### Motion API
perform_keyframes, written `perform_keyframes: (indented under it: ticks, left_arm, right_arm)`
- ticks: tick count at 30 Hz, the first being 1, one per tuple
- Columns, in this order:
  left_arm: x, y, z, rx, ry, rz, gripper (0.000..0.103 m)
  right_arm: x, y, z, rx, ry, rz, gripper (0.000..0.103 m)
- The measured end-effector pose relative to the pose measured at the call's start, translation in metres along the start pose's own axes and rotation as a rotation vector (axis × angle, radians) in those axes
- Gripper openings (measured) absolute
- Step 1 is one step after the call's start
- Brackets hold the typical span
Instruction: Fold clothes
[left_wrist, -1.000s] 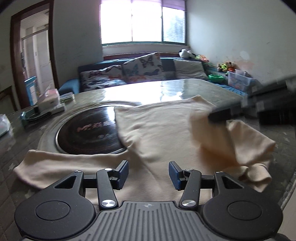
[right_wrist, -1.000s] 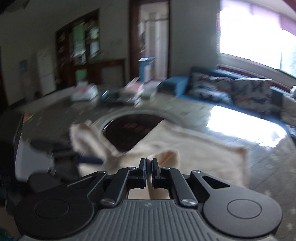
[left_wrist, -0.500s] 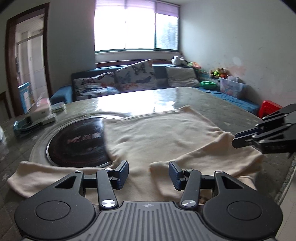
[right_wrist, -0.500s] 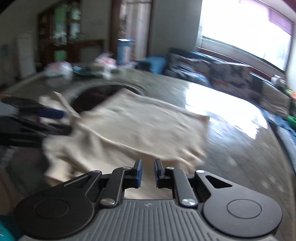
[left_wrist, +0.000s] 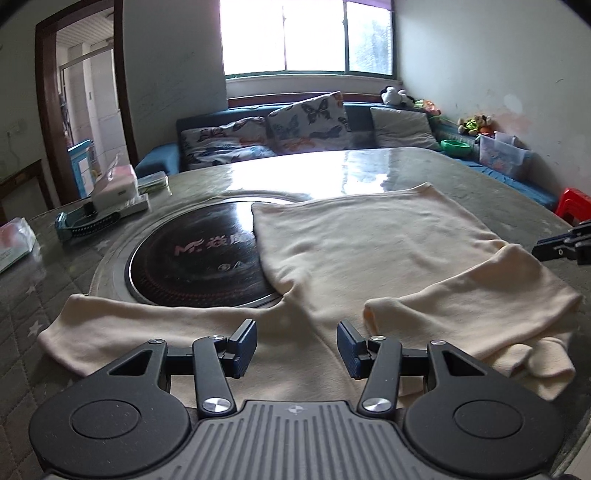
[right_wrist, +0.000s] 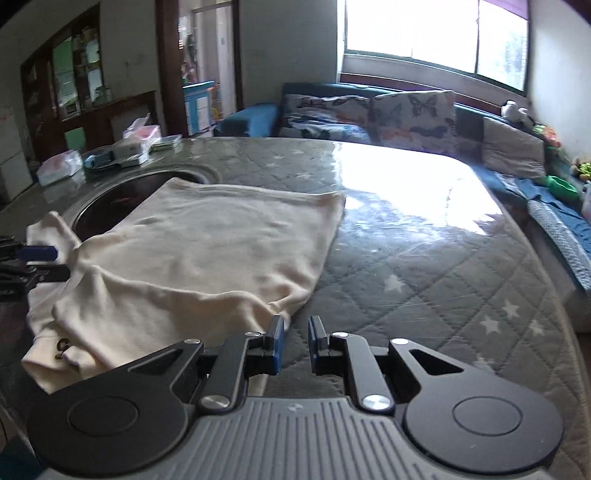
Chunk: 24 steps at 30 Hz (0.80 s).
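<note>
A cream long-sleeved top (left_wrist: 369, 251) lies spread on the quilted table (left_wrist: 498, 192), its left part over a round black cooktop (left_wrist: 199, 266). One sleeve (left_wrist: 480, 295) is folded back across the body; the other (left_wrist: 110, 325) stretches out to the left. My left gripper (left_wrist: 296, 334) hovers open over the near edge of the top, nothing between its pads. My right gripper (right_wrist: 296, 332) is beside the top's (right_wrist: 207, 251) near right corner, jaws a narrow gap apart and empty. It also shows at the right edge of the left wrist view, right gripper (left_wrist: 565, 245).
Boxes and a tissue pack (left_wrist: 118, 188) sit at the table's far left, with a blue band-like item (left_wrist: 85, 223) nearby. A sofa with cushions (left_wrist: 295, 129) runs behind the table. A red stool (left_wrist: 574, 201) stands on the right. Bare quilted table (right_wrist: 424, 266) extends right of the top.
My right gripper let go of the sleeve it carried, which now lies folded over the body, and drew back right off the cloth. The left gripper has stayed open in place.
</note>
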<state>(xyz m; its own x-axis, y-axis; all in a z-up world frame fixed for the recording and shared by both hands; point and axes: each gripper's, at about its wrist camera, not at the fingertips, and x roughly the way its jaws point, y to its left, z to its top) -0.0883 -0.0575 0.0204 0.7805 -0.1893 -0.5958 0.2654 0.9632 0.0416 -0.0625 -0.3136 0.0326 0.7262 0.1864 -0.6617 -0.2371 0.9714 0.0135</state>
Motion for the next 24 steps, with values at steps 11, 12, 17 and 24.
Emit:
perform_keyframes:
  ticks: [11,12,17,24]
  left_arm:
    - [0.005,-0.005,-0.002,0.038,0.032,0.001,0.052]
    - [0.006,-0.006,-0.002,0.038,0.033,0.004,0.053]
    - [0.006,-0.007,-0.002,0.038,0.035,0.010,0.053]
    - [0.007,-0.007,-0.003,0.047,0.032,0.009,0.054]
  right_arm:
    - [0.014,0.008,0.003,-0.175,0.001,0.093,0.012]
    - [0.015,0.010,0.003,-0.208,0.002,0.102,0.012]
    - [0.015,0.015,0.003,-0.296,-0.007,0.123,0.002]
    - [0.000,0.005,0.004,-0.279,-0.054,0.017,0.000]
